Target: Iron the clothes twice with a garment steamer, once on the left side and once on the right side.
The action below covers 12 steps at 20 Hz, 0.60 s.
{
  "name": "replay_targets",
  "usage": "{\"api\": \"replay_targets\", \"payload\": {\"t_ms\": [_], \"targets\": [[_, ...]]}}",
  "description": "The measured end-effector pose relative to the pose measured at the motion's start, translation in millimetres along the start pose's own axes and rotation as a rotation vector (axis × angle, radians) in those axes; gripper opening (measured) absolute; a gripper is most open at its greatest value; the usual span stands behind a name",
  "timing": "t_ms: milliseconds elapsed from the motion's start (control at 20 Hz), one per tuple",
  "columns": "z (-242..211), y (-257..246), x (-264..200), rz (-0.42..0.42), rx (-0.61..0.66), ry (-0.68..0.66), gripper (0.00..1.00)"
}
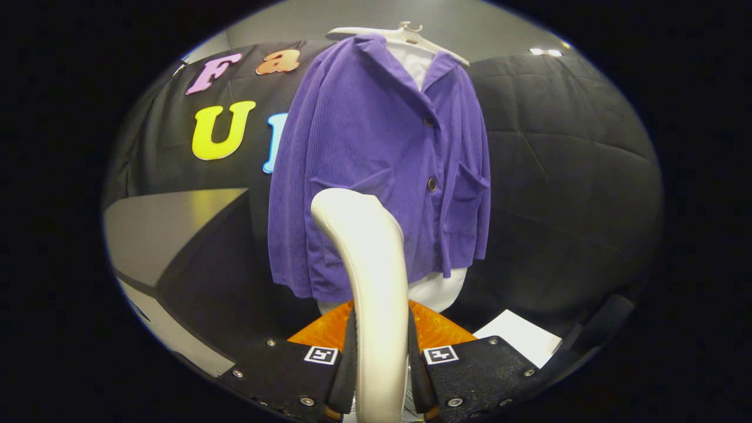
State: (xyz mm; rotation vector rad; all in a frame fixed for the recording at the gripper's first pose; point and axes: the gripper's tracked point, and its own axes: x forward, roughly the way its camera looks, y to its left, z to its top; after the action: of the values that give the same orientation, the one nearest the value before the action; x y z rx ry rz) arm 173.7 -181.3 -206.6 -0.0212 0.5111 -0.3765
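The garment steamer (376,282) is clamped between both fingers of the tongs (380,367). Beyond it, a jacket (376,164) is hung on a hanger (405,34) over a shirt (440,291). A counter (170,229) is seen left of the jacket.

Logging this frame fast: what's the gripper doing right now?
Gripper: shut on the garment steamer; both fingers press its handle, aimed at the purple jacket.

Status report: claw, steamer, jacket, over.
Claw shut on cream plastic steamer handle. Purple corduroy jacket hangs beyond, on white hanger. Nothing between steamer and jacket.
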Motion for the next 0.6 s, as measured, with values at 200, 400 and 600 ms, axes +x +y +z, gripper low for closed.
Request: {"api": "replay_targets", "payload": {"t_ms": [200,400,600], "targets": [[58.4,-13.9,-27.5,-0.019,0.029,-0.108,0.38],[106.7,-31.6,-45.6,-0.058,0.055,-0.194,0.38],[150.8,-55.8,-54.5,-0.101,0.069,-0.29,0.38]]}}
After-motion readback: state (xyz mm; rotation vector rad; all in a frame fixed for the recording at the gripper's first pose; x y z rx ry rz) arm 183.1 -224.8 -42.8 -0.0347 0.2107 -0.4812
